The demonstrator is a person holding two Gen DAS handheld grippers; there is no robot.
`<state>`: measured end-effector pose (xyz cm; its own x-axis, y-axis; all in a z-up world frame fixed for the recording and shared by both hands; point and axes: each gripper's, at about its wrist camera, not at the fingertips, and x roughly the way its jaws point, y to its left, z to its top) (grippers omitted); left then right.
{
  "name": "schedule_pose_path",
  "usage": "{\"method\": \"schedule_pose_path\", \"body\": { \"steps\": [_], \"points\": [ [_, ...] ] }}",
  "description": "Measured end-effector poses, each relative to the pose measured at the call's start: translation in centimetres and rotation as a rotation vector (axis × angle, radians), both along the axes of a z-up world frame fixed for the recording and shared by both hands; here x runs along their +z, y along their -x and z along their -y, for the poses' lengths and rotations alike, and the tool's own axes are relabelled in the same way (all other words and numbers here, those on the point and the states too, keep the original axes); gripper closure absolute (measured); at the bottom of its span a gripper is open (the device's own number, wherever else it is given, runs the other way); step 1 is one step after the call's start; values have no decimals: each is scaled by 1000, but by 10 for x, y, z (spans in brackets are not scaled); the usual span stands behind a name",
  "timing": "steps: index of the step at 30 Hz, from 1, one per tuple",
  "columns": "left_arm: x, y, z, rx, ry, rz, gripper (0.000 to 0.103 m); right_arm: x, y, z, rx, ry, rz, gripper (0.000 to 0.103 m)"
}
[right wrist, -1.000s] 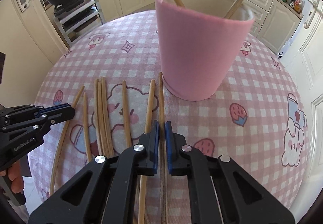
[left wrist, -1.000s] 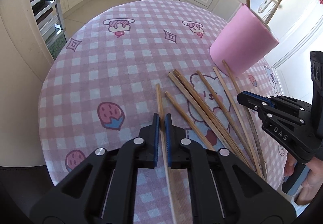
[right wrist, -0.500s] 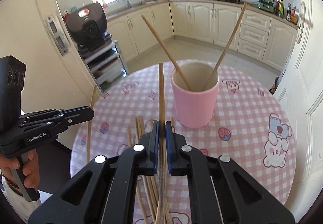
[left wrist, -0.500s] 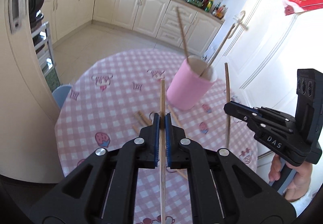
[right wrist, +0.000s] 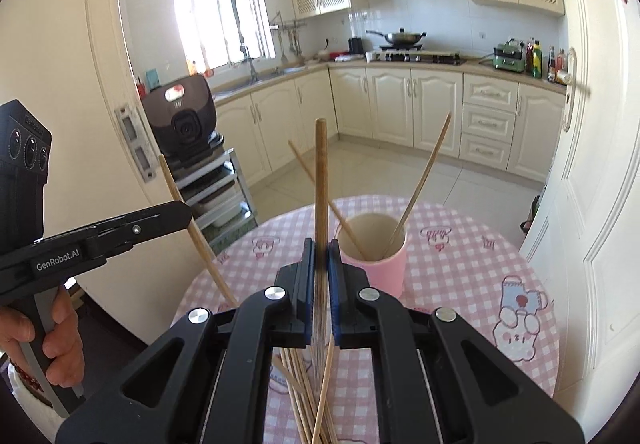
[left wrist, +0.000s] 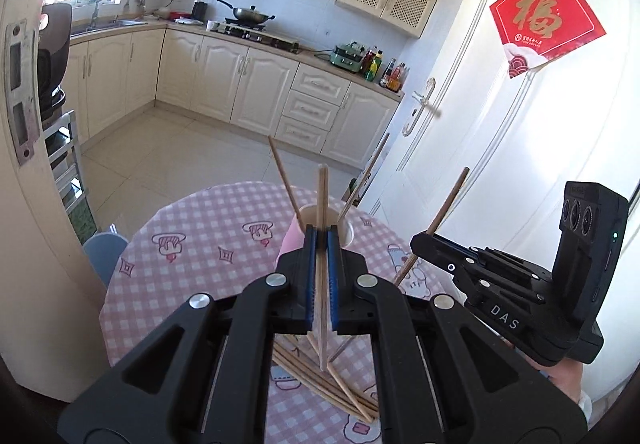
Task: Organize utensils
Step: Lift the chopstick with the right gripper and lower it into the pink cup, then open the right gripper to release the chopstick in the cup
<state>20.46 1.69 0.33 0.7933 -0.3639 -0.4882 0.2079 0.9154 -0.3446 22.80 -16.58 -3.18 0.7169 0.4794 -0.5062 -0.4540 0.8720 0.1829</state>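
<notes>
Above the pink cup (right wrist: 374,264), the left gripper (left wrist: 320,244) and right gripper (right wrist: 320,248) each pinch one chopstick (left wrist: 321,228) upright, apparently to drop it in; more chopsticks (right wrist: 308,400) lie nearer than the cup.

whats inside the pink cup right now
Two chopsticks lean inside the pink cup, crossing toward opposite sides of the rim. Its inner wall shows, but the bottom and the sticks' lower ends are hidden.
</notes>
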Motion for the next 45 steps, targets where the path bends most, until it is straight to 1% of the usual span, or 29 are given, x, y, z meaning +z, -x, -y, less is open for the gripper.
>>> {"method": "schedule_pose_path", "body": {
  "steps": [1, 3, 8, 12, 15, 18, 21, 24, 26, 29, 33, 38, 42, 45],
  "points": [
    [5, -3, 2, -1, 0, 15, 98, 9, -1, 4, -20, -23, 34, 98],
    [14, -8, 8, 3, -5, 40, 98, 16, -2, 9, -42, -46, 63, 98],
    [37, -24, 18, 18, 0, 113, 98, 34, -10, 14, -95, -75, 139, 98],
    [57, -36, 25, 58, -8, 195, 98, 50, -17, 17, -138, -92, 206, 98],
    [66, -46, 26, 76, 3, 227, 98, 55, -24, 18, -172, -95, 251, 98],
    [68, -56, 29, 103, -6, 259, 98, 51, -31, 24, -201, -114, 270, 98],
    [65, -63, 31, 120, -4, 283, 98, 43, -38, 27, -215, -117, 276, 98],
    [52, -72, 33, 135, -19, 285, 98, 29, -45, 27, -211, -119, 249, 98],
    [42, -78, 35, 140, -41, 265, 98, 21, -50, 26, -211, -112, 226, 98],
    [27, -83, 36, 137, -47, 237, 98, 12, -54, 24, -206, -117, 200, 98],
    [10, -82, 37, 135, -67, 224, 98, -1, -50, 19, -213, -96, 203, 98],
    [-4, -79, 37, 132, -80, 220, 97, -18, -46, 18, -236, -88, 225, 98],
    [-10, -73, 36, 138, -83, 222, 97, -30, -46, 17, -248, -79, 210, 98],
    [-13, -72, 33, 143, -78, 209, 97, -36, -50, 16, -254, -68, 190, 98]
  ]
}}
